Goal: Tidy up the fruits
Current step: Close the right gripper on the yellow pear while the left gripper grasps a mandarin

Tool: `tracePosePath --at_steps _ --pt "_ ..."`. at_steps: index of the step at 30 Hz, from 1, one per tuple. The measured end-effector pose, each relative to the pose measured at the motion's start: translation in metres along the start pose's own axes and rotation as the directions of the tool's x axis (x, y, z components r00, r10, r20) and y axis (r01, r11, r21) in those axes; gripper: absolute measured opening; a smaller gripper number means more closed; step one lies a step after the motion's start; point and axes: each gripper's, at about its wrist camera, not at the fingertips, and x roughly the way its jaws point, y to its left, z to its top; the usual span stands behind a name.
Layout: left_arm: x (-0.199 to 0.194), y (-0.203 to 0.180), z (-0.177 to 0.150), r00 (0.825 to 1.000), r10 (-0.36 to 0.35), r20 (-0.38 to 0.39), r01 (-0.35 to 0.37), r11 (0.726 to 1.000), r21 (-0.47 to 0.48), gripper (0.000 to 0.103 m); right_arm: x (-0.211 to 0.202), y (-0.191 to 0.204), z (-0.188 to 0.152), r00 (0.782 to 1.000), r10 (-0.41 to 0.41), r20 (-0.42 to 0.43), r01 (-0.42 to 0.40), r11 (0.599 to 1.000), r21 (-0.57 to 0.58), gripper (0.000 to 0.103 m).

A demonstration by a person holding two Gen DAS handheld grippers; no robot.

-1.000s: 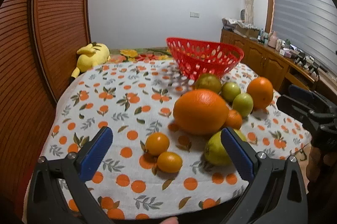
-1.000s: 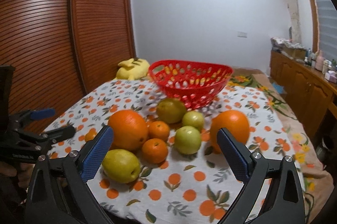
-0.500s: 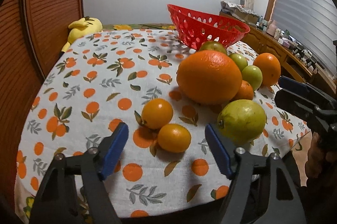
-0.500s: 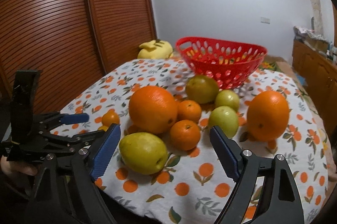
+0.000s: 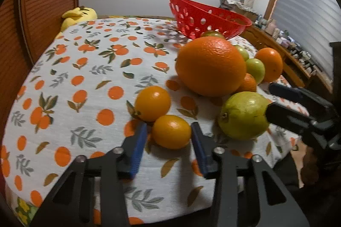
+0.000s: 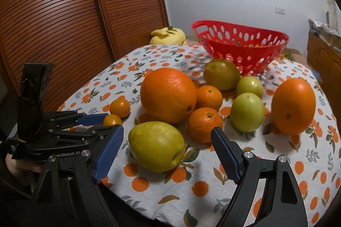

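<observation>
Fruit lies on a table with an orange-print cloth (image 5: 85, 82). My left gripper (image 5: 169, 135) has its blue pads on both sides of a small orange kumquat (image 5: 171, 131), still slightly apart from it. A second kumquat (image 5: 153, 103) sits just behind. My right gripper (image 6: 167, 147) is open around a yellow-green pear (image 6: 156, 145), which also shows in the left wrist view (image 5: 244, 115). A large orange (image 6: 168, 94) sits behind the pear. The red basket (image 6: 240, 45) stands at the back and looks empty.
Two tangerines (image 6: 205, 124), two green fruits (image 6: 247, 112), a second pear (image 6: 221, 73) and another large orange (image 6: 293, 105) lie before the basket. A yellow plush toy (image 6: 168, 36) sits at the far edge. A wooden slatted wardrobe (image 6: 64, 13) stands left; a sideboard (image 5: 287, 52) stands right.
Both grippers moved forward and down to the table. The left jaws narrowed around the near kumquat. The right jaws narrowed around the pear.
</observation>
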Motion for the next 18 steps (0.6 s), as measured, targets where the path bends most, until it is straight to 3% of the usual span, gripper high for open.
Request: tracePosePath --at_steps 10,18 --pt "-0.005 0.000 0.000 1.000 -0.002 0.015 0.002 1.000 0.004 0.034 0.017 0.008 -0.005 0.998 0.038 -0.059 -0.040 0.999 -0.027 0.084" --pt "-0.011 -0.002 0.000 0.999 -0.009 0.033 0.009 1.000 0.010 0.034 0.029 0.012 -0.007 0.994 0.020 -0.103 -0.026 0.998 -0.058 0.079"
